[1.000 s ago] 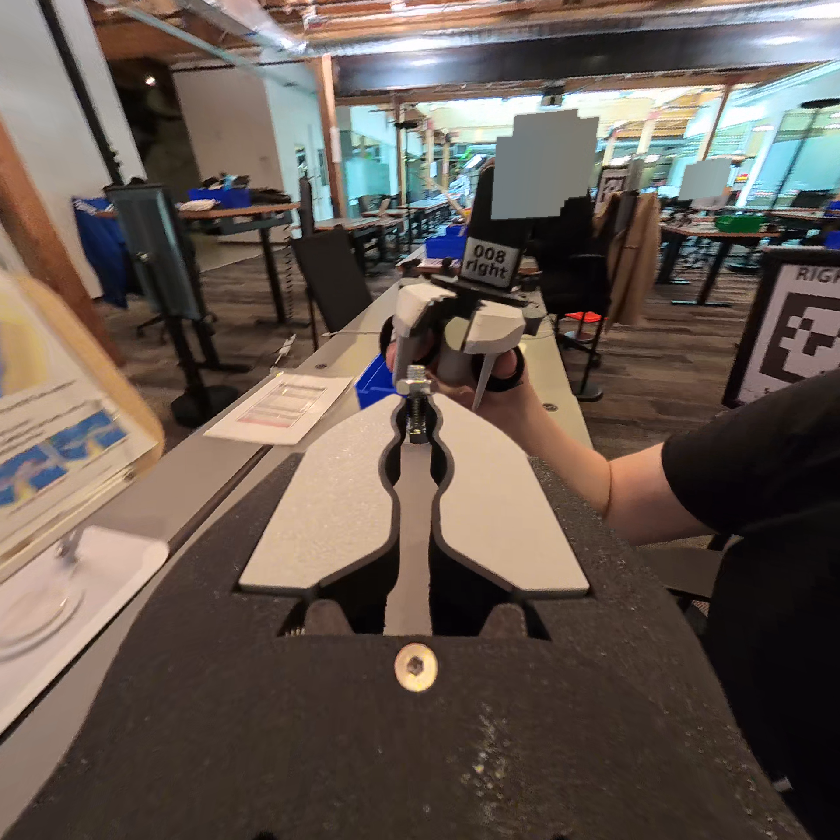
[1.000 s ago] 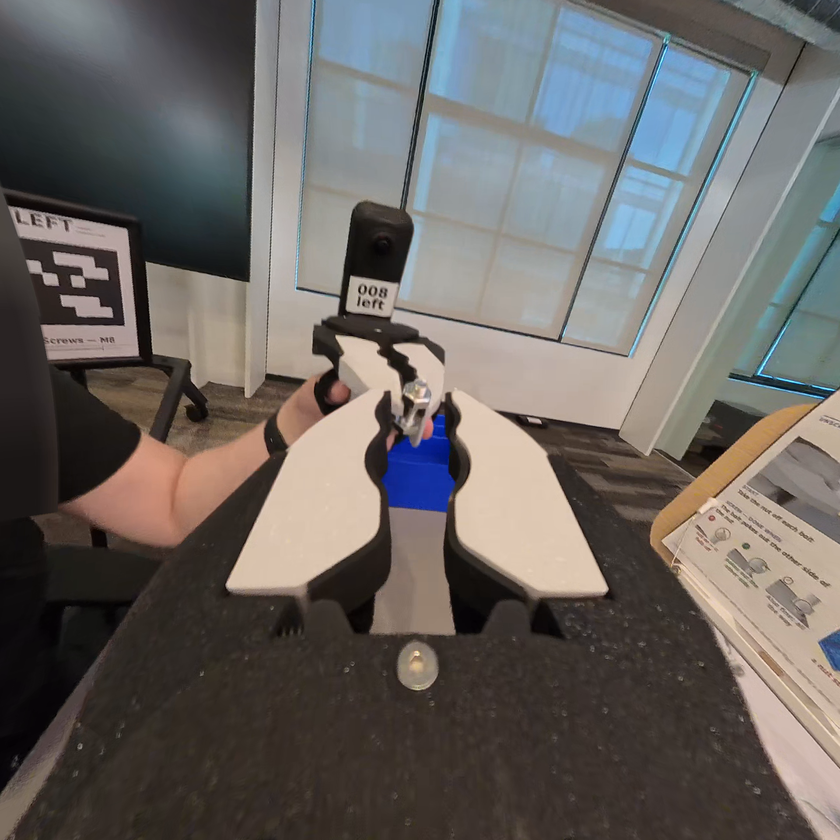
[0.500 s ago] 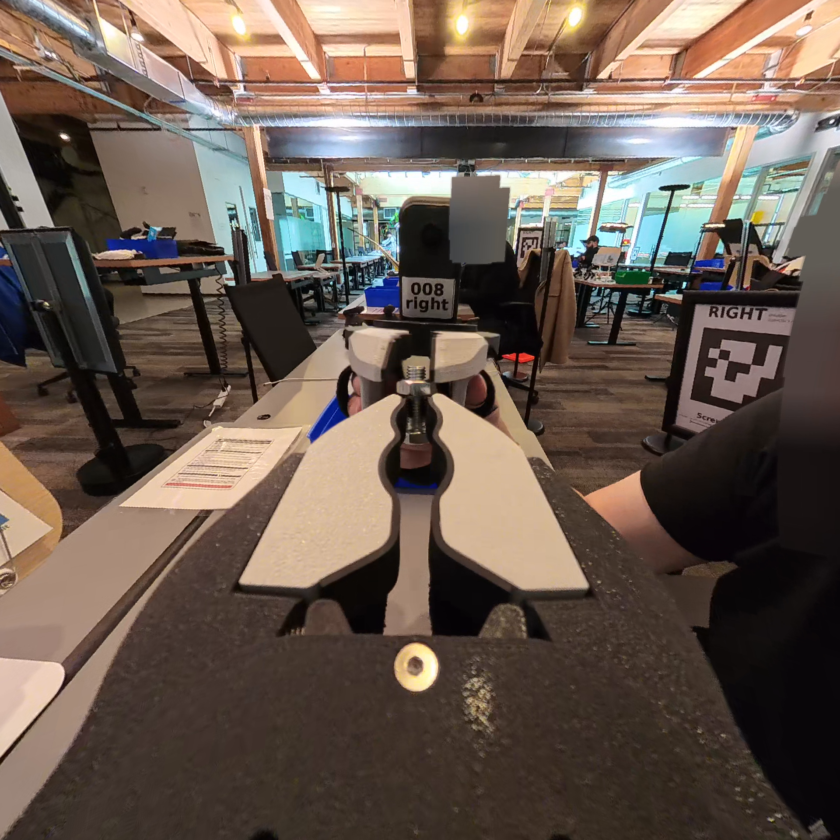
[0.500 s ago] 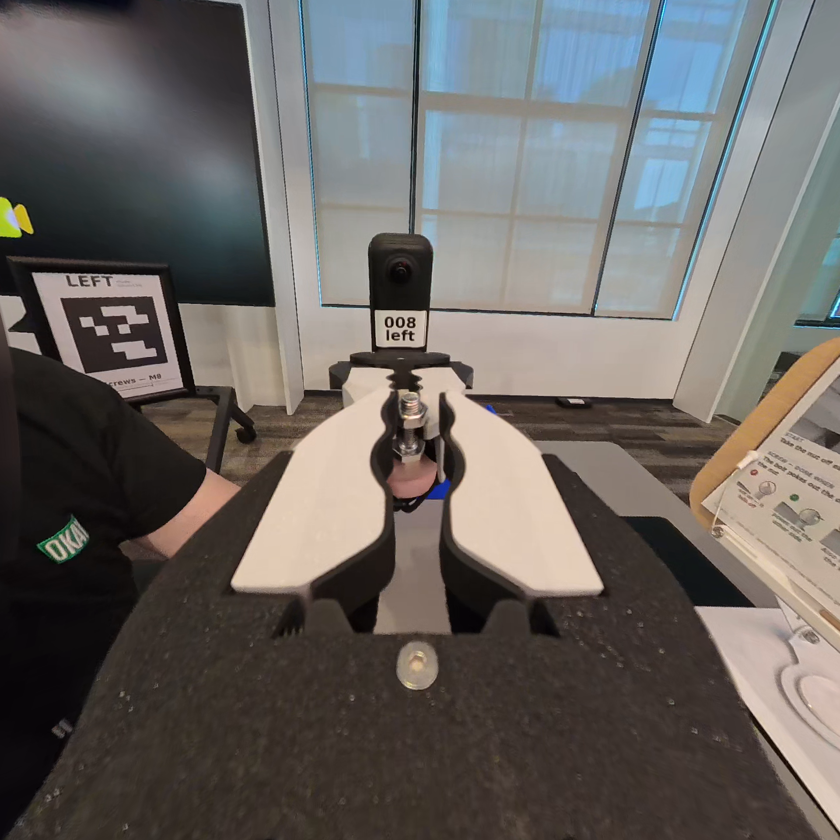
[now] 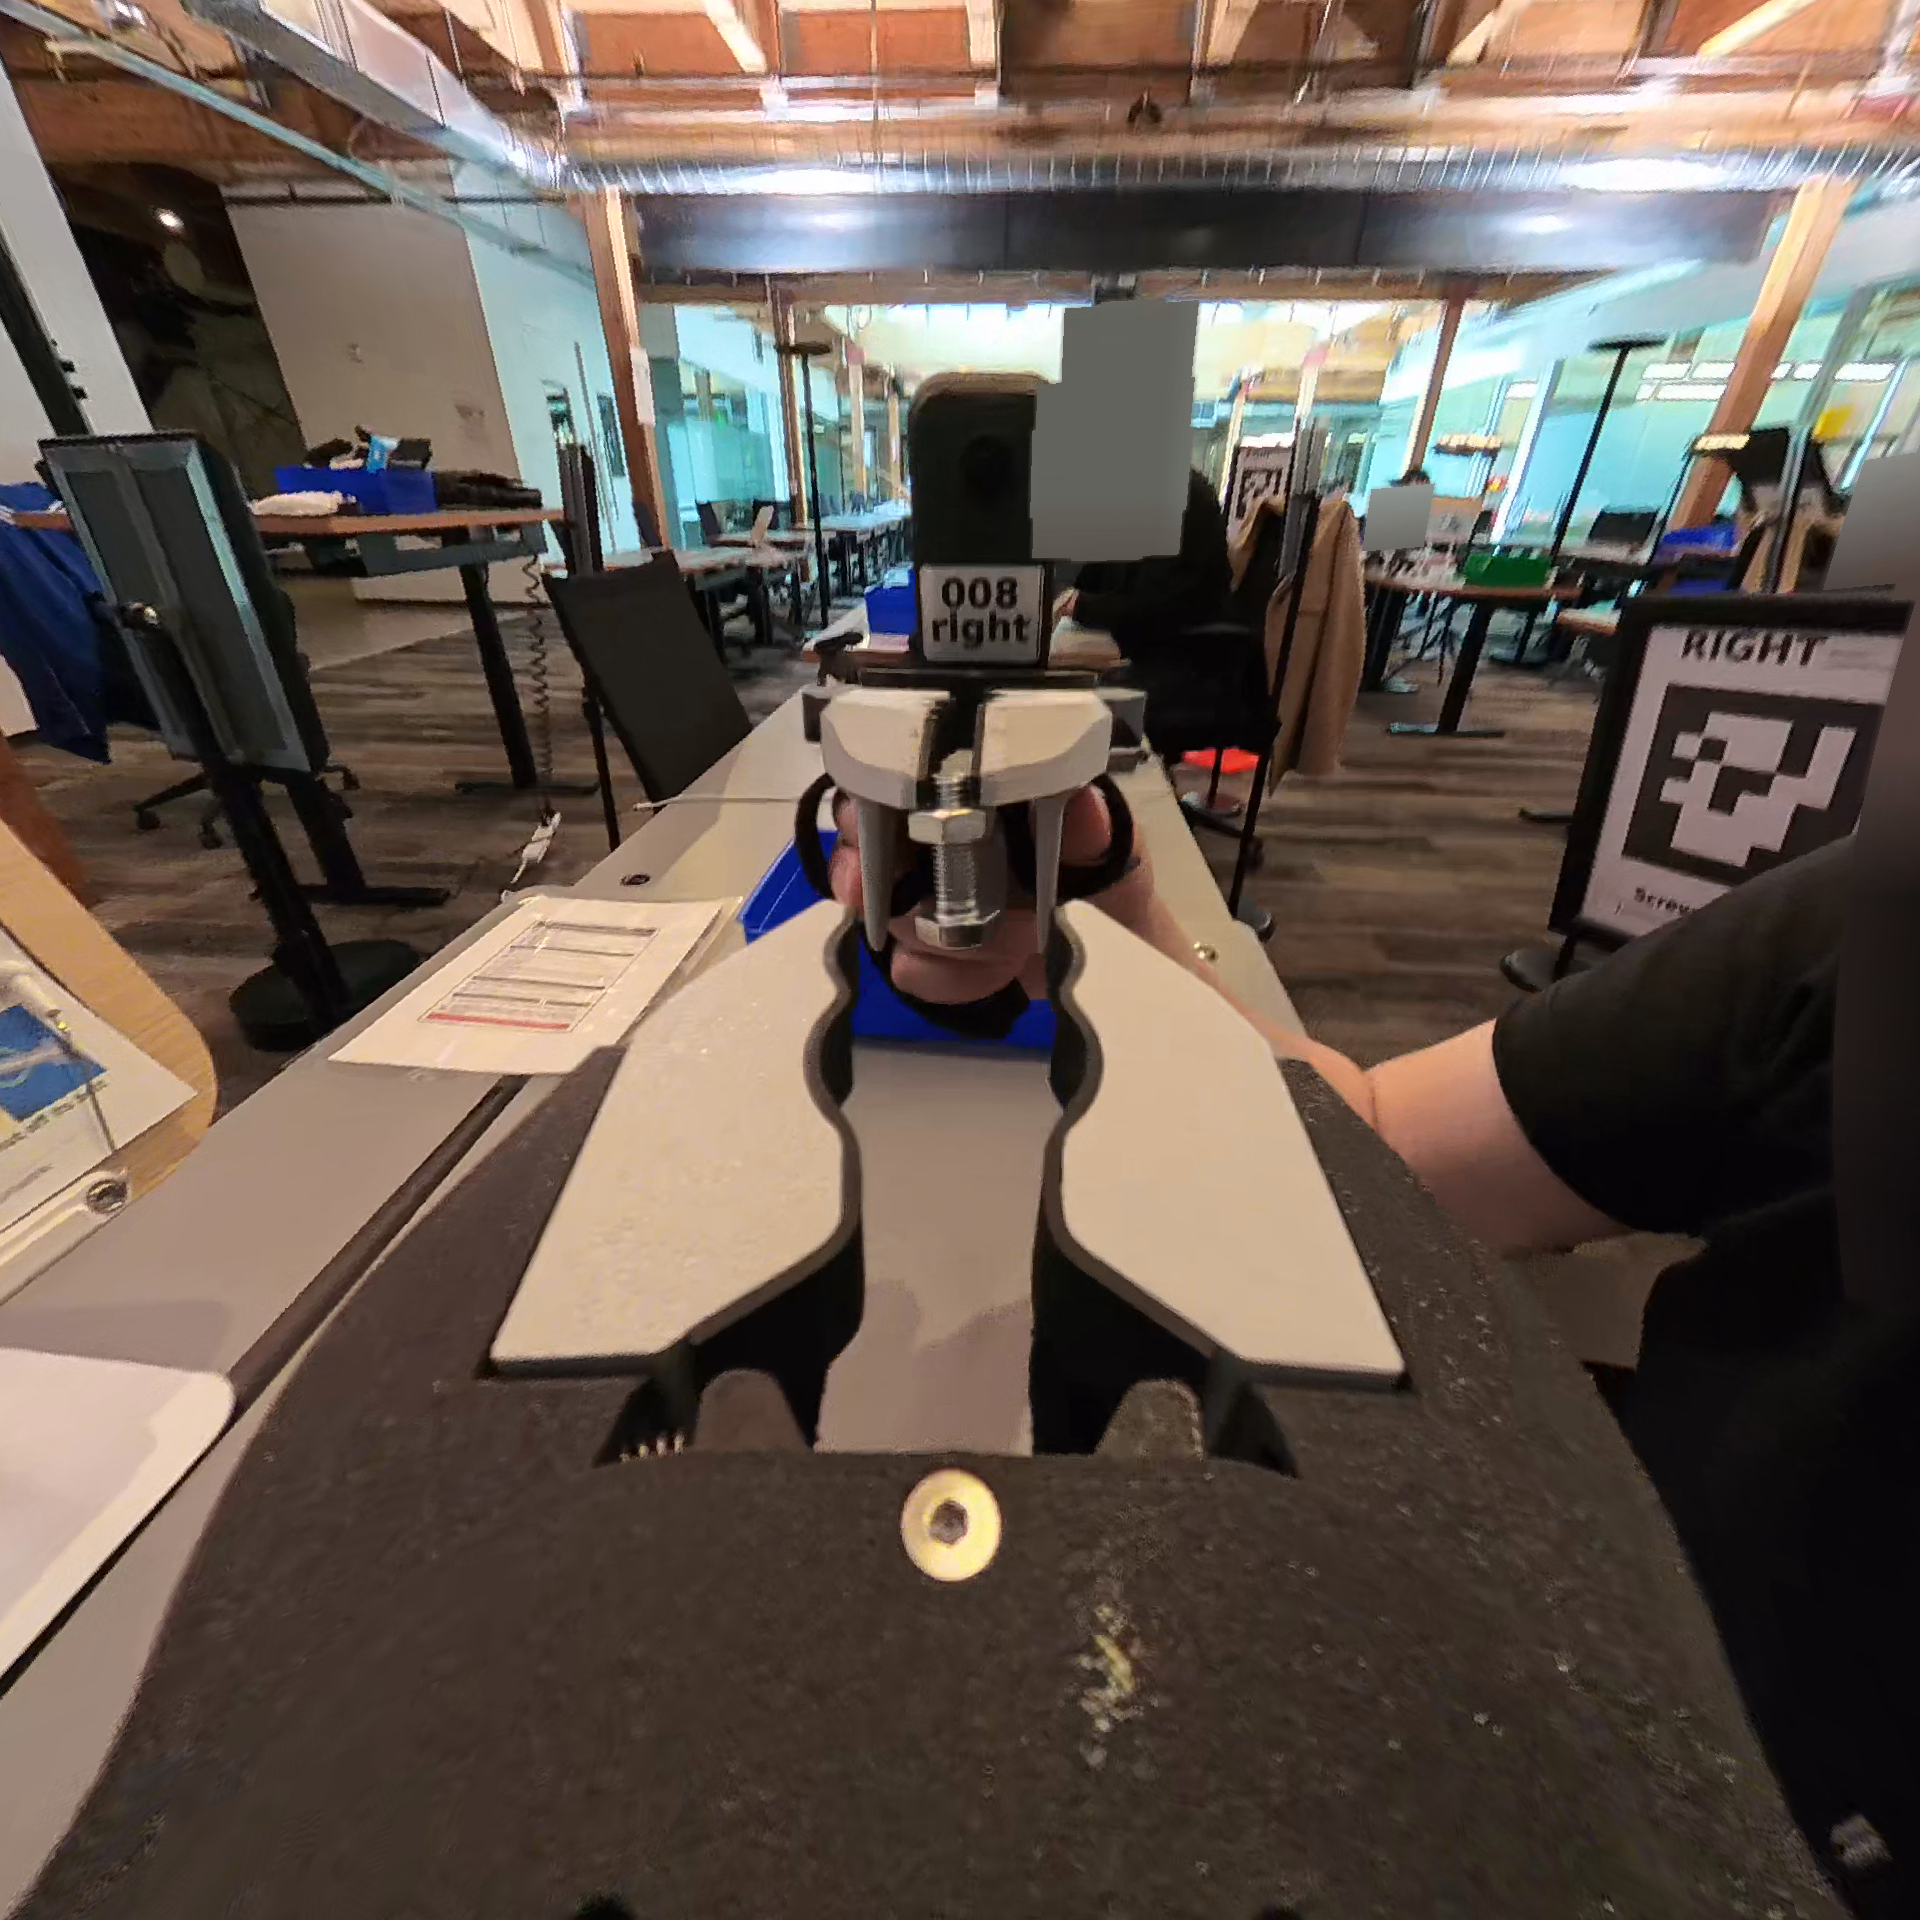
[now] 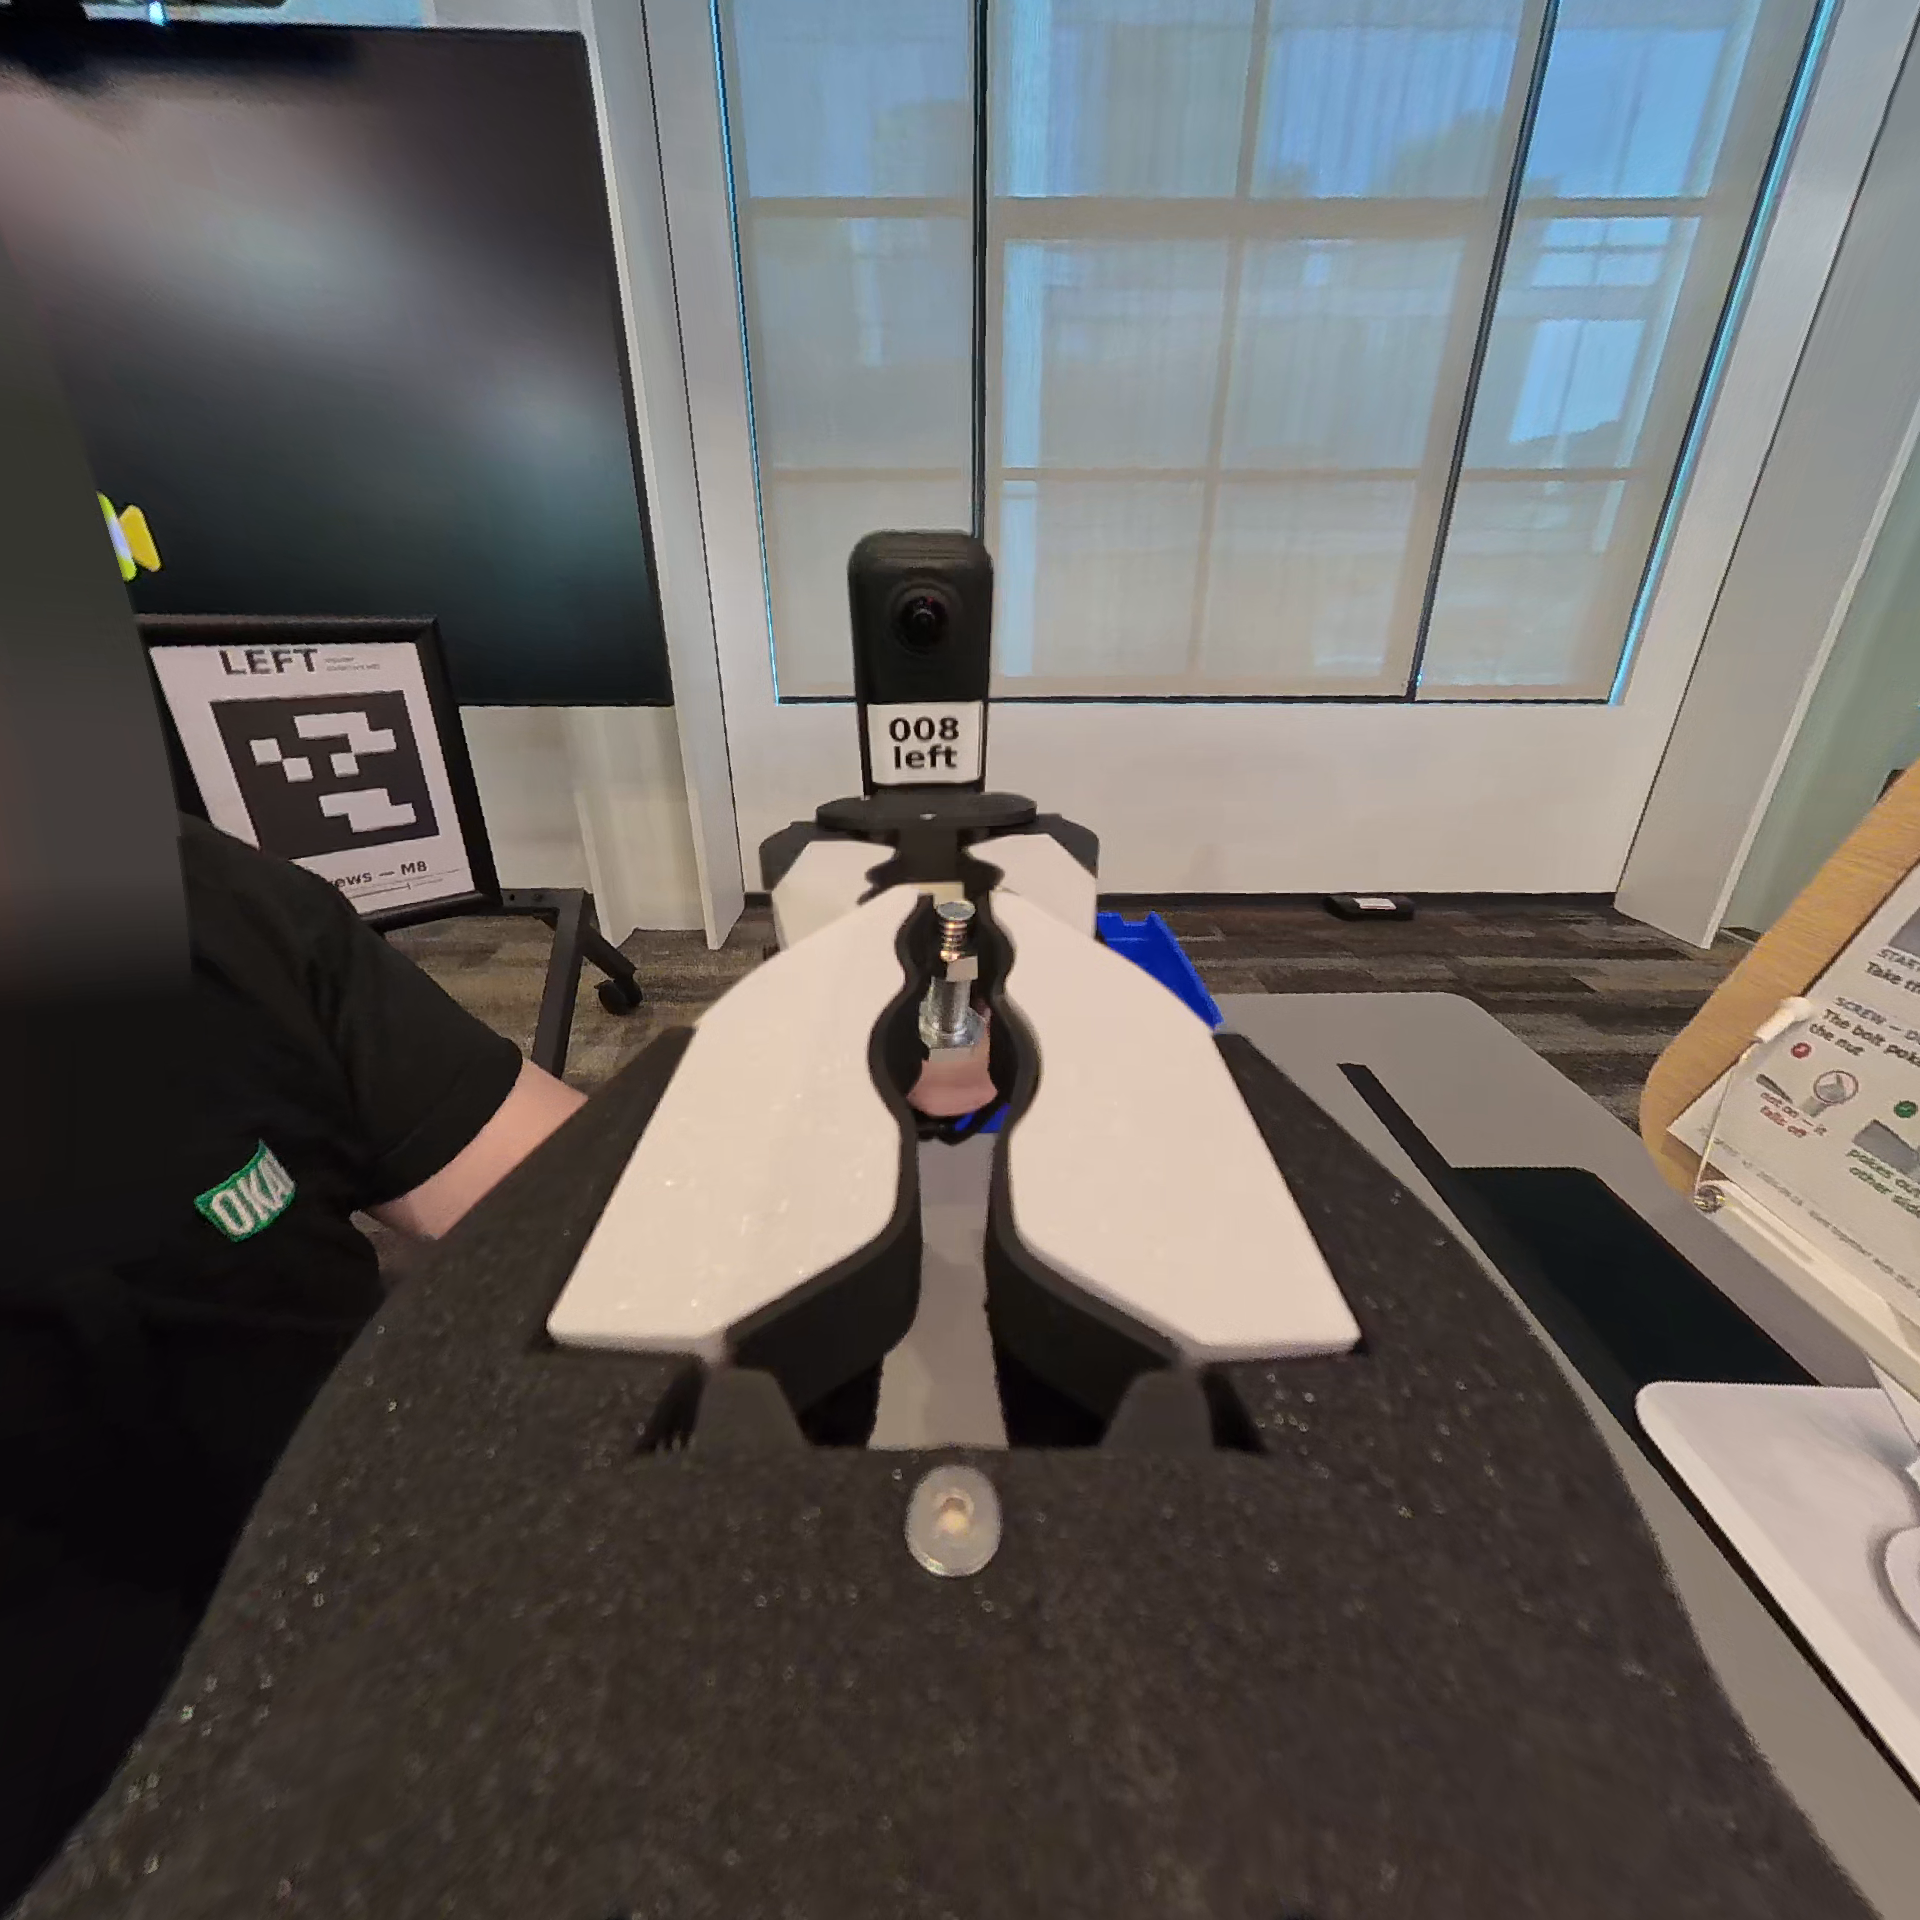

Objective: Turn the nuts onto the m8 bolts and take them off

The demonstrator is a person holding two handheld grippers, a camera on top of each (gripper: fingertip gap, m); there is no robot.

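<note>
From my left camera, the left tongs (image 5: 945, 927) stand apart and hold nothing, one tip on each side of the bolt's lower end. The m8 bolt (image 5: 954, 878) hangs upright in the air above the worktop (image 5: 312, 1174), hex head down and threaded end up. The nut (image 5: 951, 827) sits partway up the thread, well clear of the head.

The right tongs (image 5: 956, 753) face me and are pressed together on the bolt's upper thread, just above the nut. A person's hand (image 5: 1107, 868) wraps the handle behind them, and a bare forearm runs back to a black sleeve (image 5: 1662, 1060) at the right edge.

From my right camera, the right tongs (image 6: 943, 902) are closed around the same bolt (image 6: 951, 982). It stands in the scalloped gap near the tips, and the nut (image 6: 958, 972) is about midway down it. I cannot tell from this view exactly which part of the shank the pads bite. The left tongs (image 6: 925, 883) show just beyond, with the white fingers (image 6: 821, 883) spread wide on either side.

A blue bin (image 5: 795, 894) sits on the worktop beyond the bolt, and a printed sheet (image 5: 540, 977) lies flat to the left of it. In the right camera the bin (image 6: 1153, 956) peeks out to the right of my fingers. An instruction card on a wooden stand (image 6: 1849, 1060) leans at the right edge. A framed marker board (image 5: 1745, 779) stands on the floor by the right side, and another marker board (image 6: 322, 769) by the left.
</note>
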